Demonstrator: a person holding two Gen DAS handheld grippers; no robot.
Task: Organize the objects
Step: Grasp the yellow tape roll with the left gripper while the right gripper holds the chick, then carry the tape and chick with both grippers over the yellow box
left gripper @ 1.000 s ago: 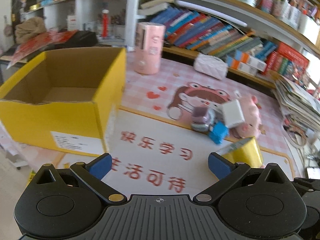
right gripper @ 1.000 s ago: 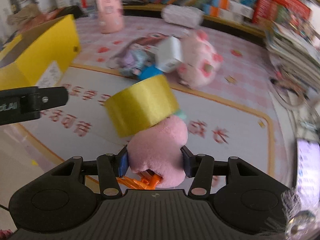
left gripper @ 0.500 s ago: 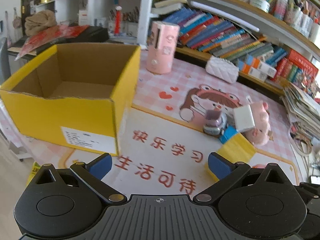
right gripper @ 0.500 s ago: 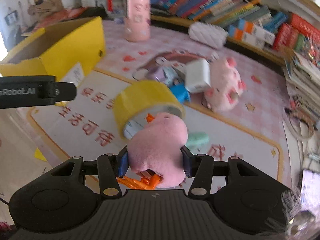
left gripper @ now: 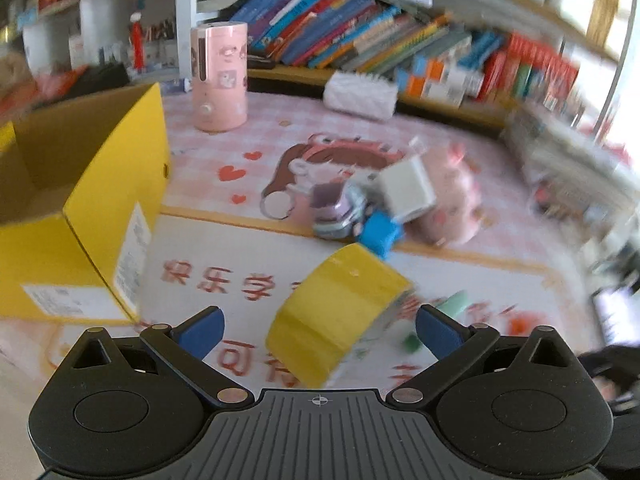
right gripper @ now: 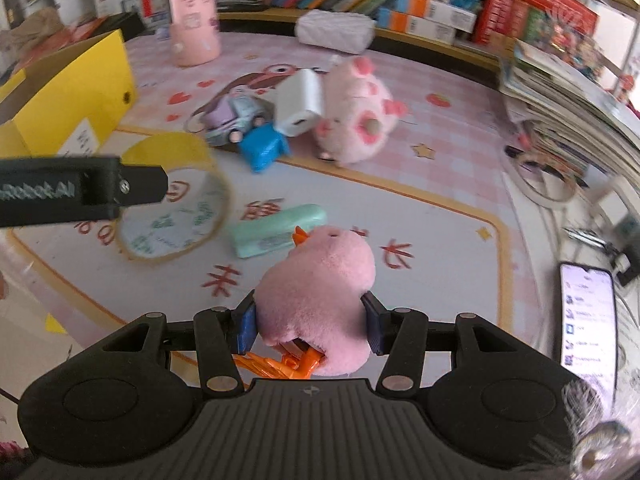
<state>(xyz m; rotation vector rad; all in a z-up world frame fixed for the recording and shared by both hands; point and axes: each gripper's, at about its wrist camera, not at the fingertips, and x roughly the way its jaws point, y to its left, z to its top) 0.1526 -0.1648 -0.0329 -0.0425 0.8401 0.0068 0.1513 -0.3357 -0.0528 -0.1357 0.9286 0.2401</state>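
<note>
Above the mat, the right gripper (right gripper: 310,326) clamped a pink plush (right gripper: 316,292), the left gripper (left gripper: 318,330) spread over the tape roll (left gripper: 336,312); boxing into the yellow box (left gripper: 100,200) judged next.

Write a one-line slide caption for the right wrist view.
Right hand-held gripper clamps a pink plush toy above the play mat, near a yellow tape roll and mint case.
</note>
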